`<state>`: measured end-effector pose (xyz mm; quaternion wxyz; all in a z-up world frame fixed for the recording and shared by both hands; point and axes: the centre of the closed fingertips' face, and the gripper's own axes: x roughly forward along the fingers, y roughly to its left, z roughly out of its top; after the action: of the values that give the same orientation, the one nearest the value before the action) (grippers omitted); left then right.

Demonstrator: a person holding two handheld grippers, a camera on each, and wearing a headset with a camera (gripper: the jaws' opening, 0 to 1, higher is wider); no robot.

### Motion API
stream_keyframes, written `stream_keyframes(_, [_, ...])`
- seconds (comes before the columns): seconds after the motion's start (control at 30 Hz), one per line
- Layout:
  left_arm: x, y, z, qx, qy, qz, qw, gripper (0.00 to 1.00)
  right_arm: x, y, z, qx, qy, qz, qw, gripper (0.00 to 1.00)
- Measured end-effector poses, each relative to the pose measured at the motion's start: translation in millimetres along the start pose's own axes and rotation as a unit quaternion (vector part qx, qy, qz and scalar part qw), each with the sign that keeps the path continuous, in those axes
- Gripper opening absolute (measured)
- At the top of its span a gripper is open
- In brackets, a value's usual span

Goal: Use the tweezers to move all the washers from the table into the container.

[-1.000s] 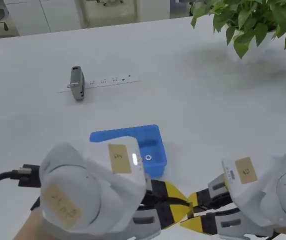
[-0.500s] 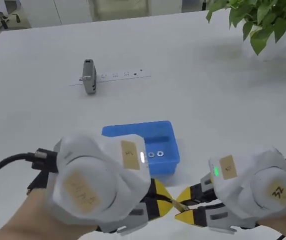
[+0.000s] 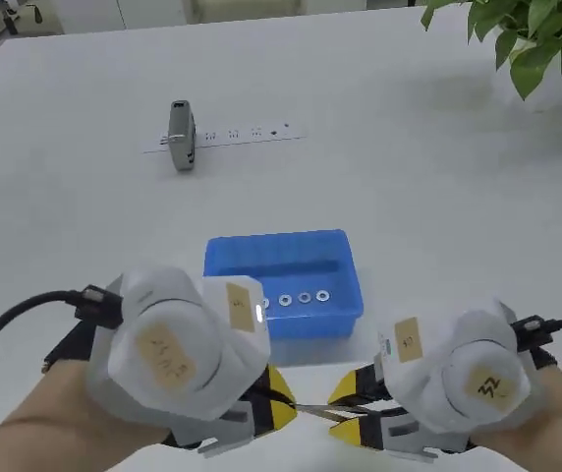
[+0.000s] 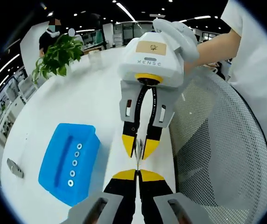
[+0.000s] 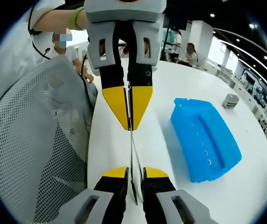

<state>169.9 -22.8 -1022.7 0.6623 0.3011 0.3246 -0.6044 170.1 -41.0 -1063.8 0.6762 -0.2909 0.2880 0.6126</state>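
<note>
tweezers [image 3: 312, 410] partly hidden by left gripper [image 3: 279, 411], plant [image 3: 532, 39] cut off by edge

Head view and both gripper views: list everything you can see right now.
table: one, white, under everything
container: one, blue, mid-table
washers: five, silver, in a row inside the container
tweezers: one, metal, spanning both grippers
power strip: one, white, far side
adapter: one, grey, on the strip's left end
plant: one, green, far right
chair: one, grey mesh, beside the table
left hand-held gripper: yellow-tipped, shut on tweezers
right hand-held gripper: yellow-tipped, shut on tweezers
</note>
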Motion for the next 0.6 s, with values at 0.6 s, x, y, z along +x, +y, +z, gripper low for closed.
stream_keyframes(0.6, [22.8, 0.5, -43.1, -0.015, 0.101, -0.019, 0.9946, 0.00, -111.4, -29.6, -3.8, 0.223, -0.179, -0.171, 0.9428, 0.41])
